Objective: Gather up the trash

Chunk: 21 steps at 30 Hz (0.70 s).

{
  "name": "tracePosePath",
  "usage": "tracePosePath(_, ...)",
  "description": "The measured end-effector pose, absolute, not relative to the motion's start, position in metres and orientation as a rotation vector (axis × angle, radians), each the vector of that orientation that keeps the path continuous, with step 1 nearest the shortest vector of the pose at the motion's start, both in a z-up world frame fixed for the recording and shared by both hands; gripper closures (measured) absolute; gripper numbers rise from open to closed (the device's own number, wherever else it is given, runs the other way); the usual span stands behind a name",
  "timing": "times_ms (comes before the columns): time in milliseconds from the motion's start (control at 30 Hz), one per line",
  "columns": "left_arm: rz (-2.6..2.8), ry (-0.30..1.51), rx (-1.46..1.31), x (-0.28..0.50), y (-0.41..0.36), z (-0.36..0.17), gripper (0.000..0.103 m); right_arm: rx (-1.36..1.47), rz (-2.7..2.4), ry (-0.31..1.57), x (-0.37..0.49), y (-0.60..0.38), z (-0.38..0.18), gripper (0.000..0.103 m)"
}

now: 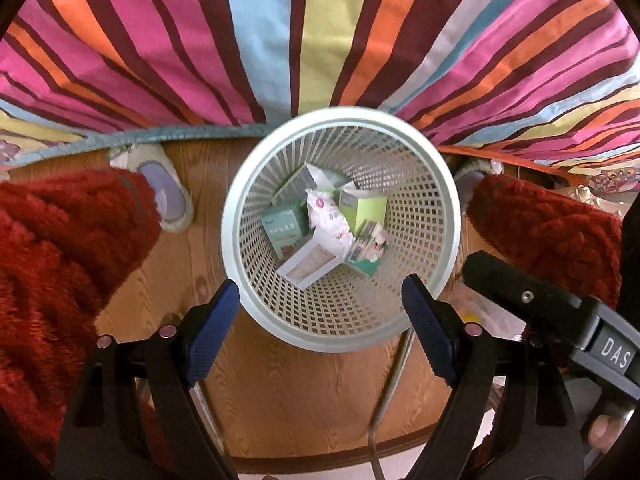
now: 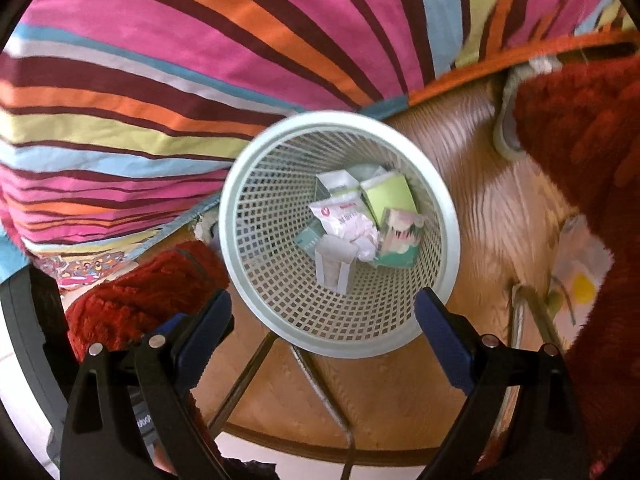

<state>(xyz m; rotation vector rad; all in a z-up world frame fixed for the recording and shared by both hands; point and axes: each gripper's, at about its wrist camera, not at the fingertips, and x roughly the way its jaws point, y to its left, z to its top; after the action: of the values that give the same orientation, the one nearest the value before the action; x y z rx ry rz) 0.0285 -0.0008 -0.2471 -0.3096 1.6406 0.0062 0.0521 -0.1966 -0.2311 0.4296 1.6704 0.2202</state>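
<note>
A pale mesh waste basket (image 1: 248, 184) stands on the wooden floor below both grippers; it also shows in the right wrist view (image 2: 248, 184). Inside lie several small cartons, a green box (image 1: 286, 228), a white box (image 1: 306, 266), a lime carton (image 2: 390, 196) and a crumpled white wrapper (image 1: 330, 220) (image 2: 348, 226). My left gripper (image 1: 320, 320) is open and empty above the basket's near rim. My right gripper (image 2: 326, 324) is open and empty above the same rim; its body shows at the right of the left wrist view (image 1: 560, 320).
A striped bed cover (image 1: 280, 32) hangs behind the basket. Red fuzzy trouser legs (image 1: 60, 260) and slippers (image 1: 164, 184) flank it. A plastic bag with a yellow patch (image 2: 580, 272) lies on the floor at right. Thin metal rods (image 2: 320, 380) cross the floor below.
</note>
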Motion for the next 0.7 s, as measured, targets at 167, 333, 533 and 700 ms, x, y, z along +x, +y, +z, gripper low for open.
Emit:
tracePosePath(167, 0.009, 1.571, -0.271, 0.029, 0.004, -0.226, 0.022, 0.368, 0.214, 1.567, 0.054, -0.2, -0.203, 0.014)
tracePosePath(333, 0.018, 1.448, -0.222, 0.03, 0.014, -0.193, 0.022, 0.297, 0.194, 1.442, 0.055, -0.207, -0.174, 0.014)
tracePosePath(533, 0.038, 1.32, -0.163, 0.03, 0.021, -0.156, 0.022, 0.214, 0.204, 1.284, 0.056, -0.211, -0.132, 0.014)
tracePosePath(700, 0.046, 1.228, -0.159, 0.027, 0.029, -0.125, 0.022, 0.16, 0.221, 1.143, 0.056, -0.214, -0.092, 0.014)
